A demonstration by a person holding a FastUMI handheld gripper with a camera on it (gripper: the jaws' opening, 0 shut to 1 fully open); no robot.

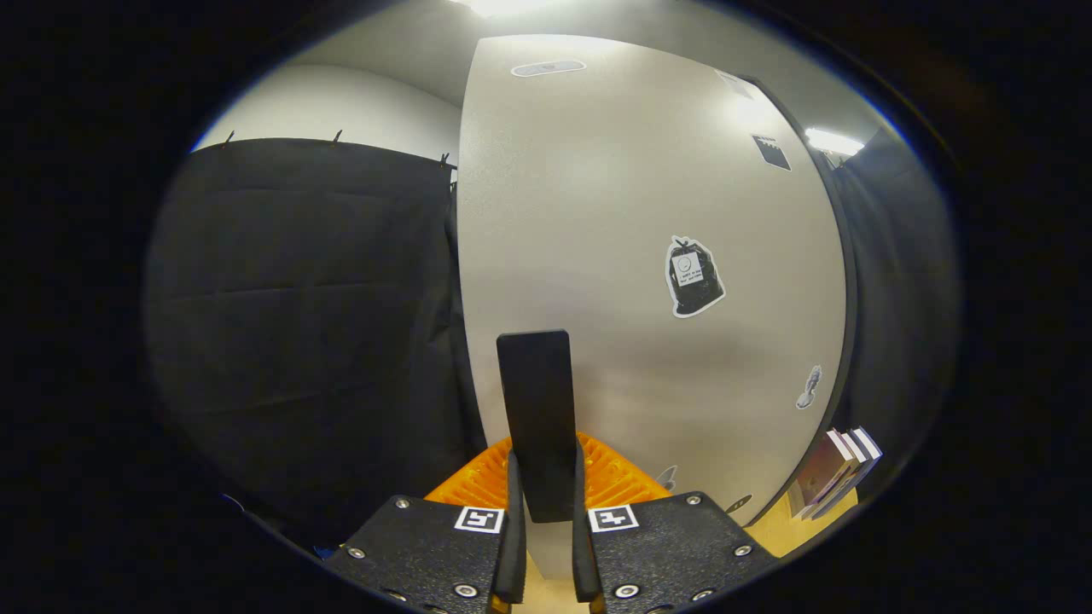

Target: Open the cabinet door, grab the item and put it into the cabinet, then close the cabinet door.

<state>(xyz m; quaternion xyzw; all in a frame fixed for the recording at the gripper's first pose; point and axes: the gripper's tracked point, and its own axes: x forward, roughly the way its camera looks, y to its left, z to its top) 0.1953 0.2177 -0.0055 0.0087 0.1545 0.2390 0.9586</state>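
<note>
A white cabinet door (pixel 631 222) with a few stickers stands just ahead of the fingers. Its black flat handle (pixel 535 401) stands upright between my fingers, and my gripper (pixel 546 503) is shut on the lower part of it. Both orange ribbed fingers (pixel 618 482) press on its sides. A few books (pixel 832 473) stand on a wooden surface (pixel 793 533) just past the door's right edge, low down. Along that right edge runs a dark strip (pixel 849 281); I cannot tell how far the door is swung.
Black cloth (pixel 299 315) hangs as a wall left of the door, close to its left edge. A pale wall and ceiling with lights (pixel 832 141) show above. More dark cloth lies beyond the door's right edge.
</note>
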